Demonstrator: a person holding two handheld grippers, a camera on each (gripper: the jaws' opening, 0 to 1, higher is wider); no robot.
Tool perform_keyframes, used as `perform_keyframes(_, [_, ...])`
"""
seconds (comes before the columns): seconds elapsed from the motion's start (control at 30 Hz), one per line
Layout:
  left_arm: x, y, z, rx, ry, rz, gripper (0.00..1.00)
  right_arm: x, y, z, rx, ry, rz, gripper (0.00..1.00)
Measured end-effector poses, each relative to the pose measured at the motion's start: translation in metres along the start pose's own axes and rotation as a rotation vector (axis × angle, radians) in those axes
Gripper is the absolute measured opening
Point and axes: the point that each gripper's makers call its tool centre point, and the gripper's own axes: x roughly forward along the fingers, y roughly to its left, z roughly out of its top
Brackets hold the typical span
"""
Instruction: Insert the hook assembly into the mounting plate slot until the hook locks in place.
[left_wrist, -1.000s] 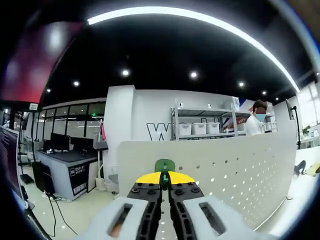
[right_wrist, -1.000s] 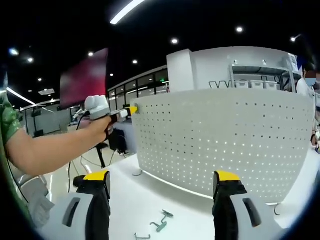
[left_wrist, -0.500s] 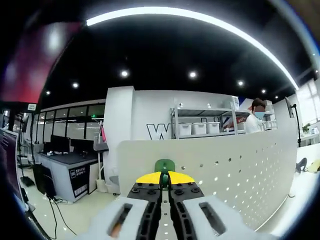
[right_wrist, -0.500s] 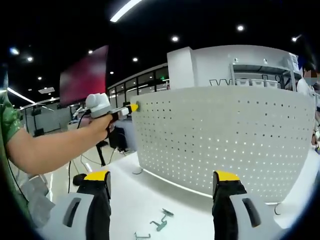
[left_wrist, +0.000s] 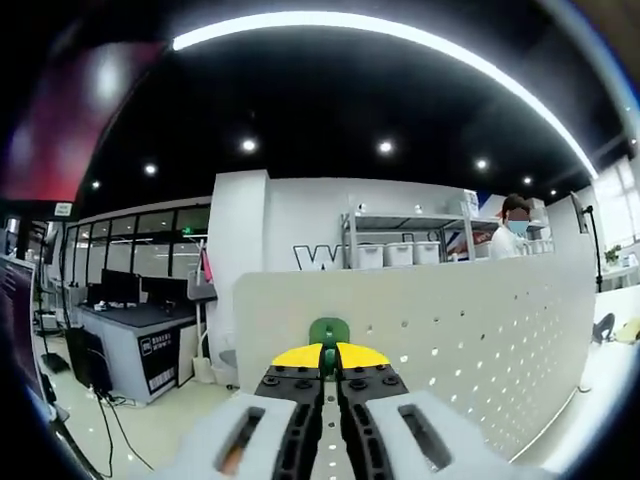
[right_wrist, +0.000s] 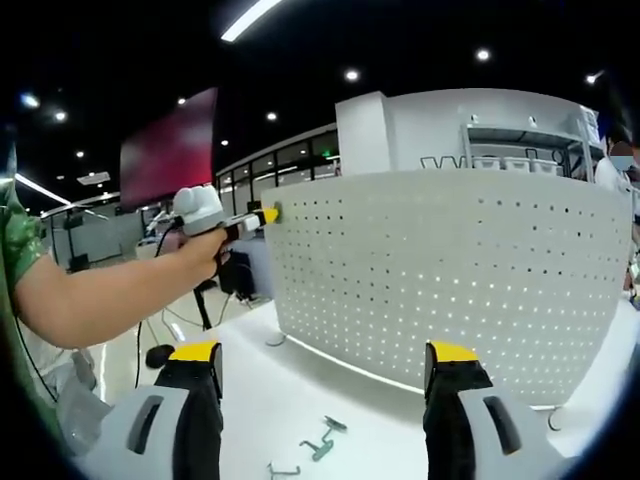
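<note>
A white perforated mounting plate (right_wrist: 450, 270) stands upright on the white table (right_wrist: 280, 390). In the left gripper view my left gripper (left_wrist: 328, 352) is shut on a green hook (left_wrist: 328, 331), held right at the plate's (left_wrist: 450, 340) upper left part. The right gripper view shows that left gripper (right_wrist: 268, 213) at the plate's top left corner, held by a person's hand and arm. My right gripper (right_wrist: 320, 360) stands open low over the table, nothing between its yellow-tipped fingers (right_wrist: 195, 352). Loose metal hooks (right_wrist: 322, 440) lie on the table in front of it.
A person stands behind the plate at the far right (left_wrist: 512, 225). Shelving with white bins (left_wrist: 400, 250) is at the back, and desks with monitors (left_wrist: 130, 300) at the left. Another small metal piece (right_wrist: 283, 469) lies near the table's front edge.
The left gripper view has dipped slightly, so the plate's top edge sits a little higher in the picture. The right gripper has hardly moved.
</note>
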Motion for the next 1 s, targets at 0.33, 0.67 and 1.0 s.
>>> perform_keyframes(0.33, [0.0017,-0.0002,-0.0032,0.036,-0.007,0.002,0.03,0.0004,-0.0016,-0.0039,0.001,0.013,-0.002,0.84])
perform_keyframes(0.67, [-0.0006,-0.0029,-0.0042,0.096,-0.009,-0.004,0.04,0.0009,-0.0012,-0.0059,0.003,0.021,-0.001,0.84])
perform_keyframes(1.0, [-0.0014,-0.0028,-0.008,0.076,0.016,-0.003,0.04,0.0009,-0.0004,-0.0051,0.003,0.017,0.003,0.84])
